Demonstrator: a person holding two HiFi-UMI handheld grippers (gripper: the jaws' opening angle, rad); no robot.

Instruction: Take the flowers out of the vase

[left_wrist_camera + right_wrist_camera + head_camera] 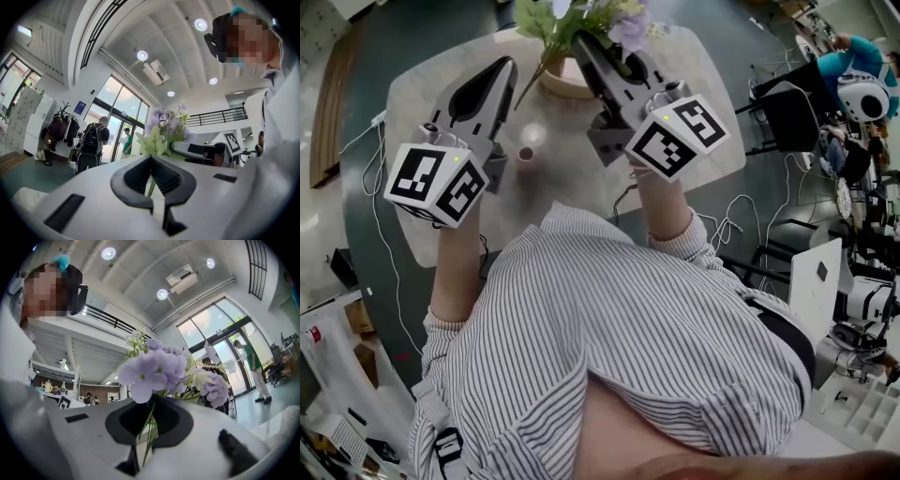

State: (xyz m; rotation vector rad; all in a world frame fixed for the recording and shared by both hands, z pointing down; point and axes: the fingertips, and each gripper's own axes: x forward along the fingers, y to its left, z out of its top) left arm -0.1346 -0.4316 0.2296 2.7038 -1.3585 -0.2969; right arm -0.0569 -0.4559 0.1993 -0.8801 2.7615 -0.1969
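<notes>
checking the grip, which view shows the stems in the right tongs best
The right gripper view: the stems run up between the shut right tongs to the purple blooms. The head view shows only blooms and leaves beyond them. The left gripper view shows the flowers from afar, one stem in the left tongs' slit.

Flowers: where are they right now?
Head view, top centre: the flowers are clamped by their stems in the right gripper, right by the vase.

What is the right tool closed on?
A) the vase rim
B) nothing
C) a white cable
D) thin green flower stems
D: the right gripper view shows the right tool pinching thin green stems just below the purple flowers.
</notes>
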